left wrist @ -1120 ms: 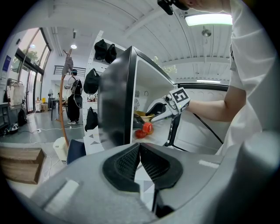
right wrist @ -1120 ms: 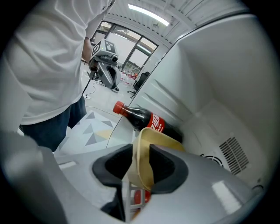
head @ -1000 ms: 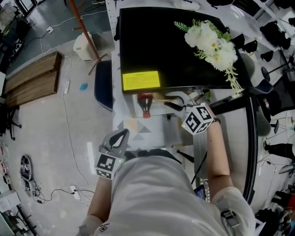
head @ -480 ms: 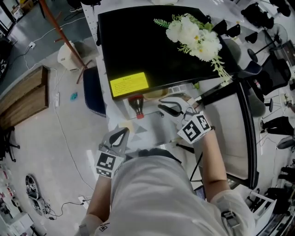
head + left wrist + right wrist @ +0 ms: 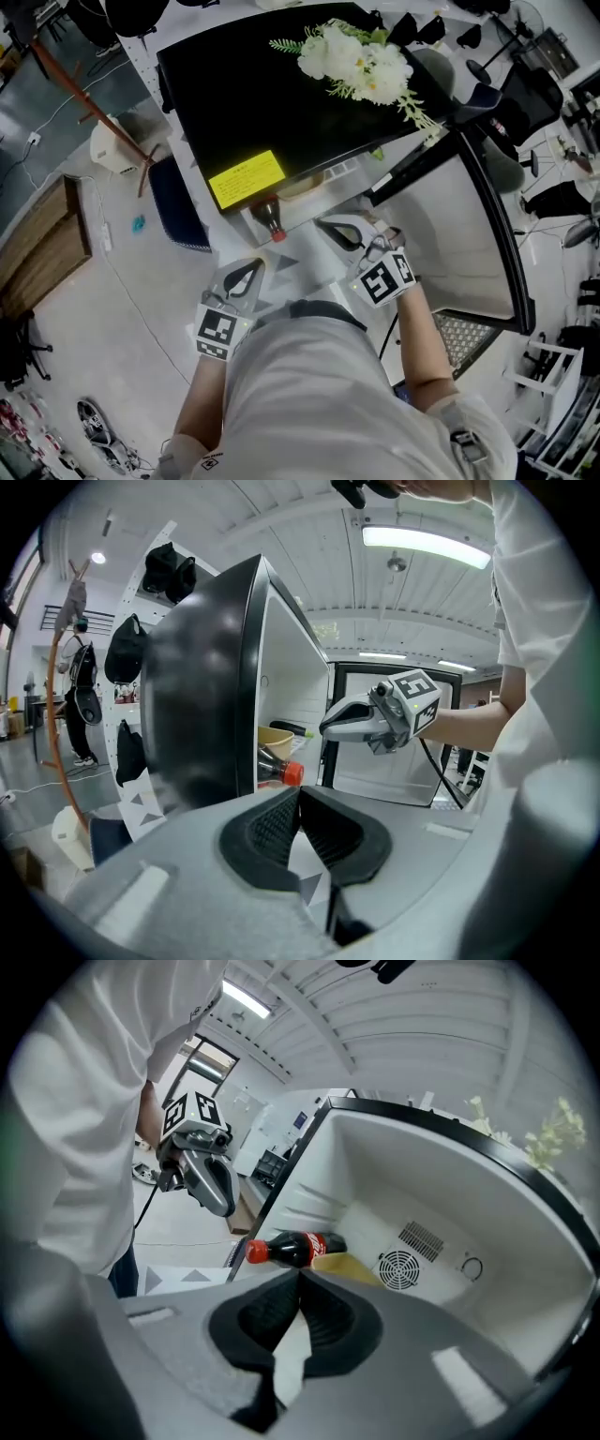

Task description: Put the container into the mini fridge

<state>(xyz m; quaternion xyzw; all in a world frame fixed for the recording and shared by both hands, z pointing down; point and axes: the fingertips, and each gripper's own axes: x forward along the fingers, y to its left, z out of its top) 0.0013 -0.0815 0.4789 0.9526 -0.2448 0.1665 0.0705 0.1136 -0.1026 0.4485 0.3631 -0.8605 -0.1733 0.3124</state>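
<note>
The black mini fridge [image 5: 272, 103] stands with its door [image 5: 464, 234] swung open to the right. Inside, a pale yellow container [image 5: 349, 1267] rests on the fridge floor beside a lying cola bottle [image 5: 291, 1246]; both also show in the left gripper view, the container [image 5: 275, 741] behind the bottle [image 5: 281, 772]. My right gripper [image 5: 298, 1275] is shut and empty, just outside the fridge mouth [image 5: 330, 228]. My left gripper [image 5: 248, 272] hangs shut and empty in front of the fridge, lower left, its jaws [image 5: 298, 794] together.
White artificial flowers [image 5: 356, 61] lie on the fridge top, and a yellow label [image 5: 246, 178] sits on its front edge. A fan grille [image 5: 398, 1269] marks the fridge's back wall. A dark chair [image 5: 178, 202] and wooden coat stand [image 5: 89, 89] are left of the fridge.
My right gripper has drawn back from the container inside the fridge and its jaws have shut empty. The head view has swung, shifting the fridge leftward. The left gripper has stayed put.
</note>
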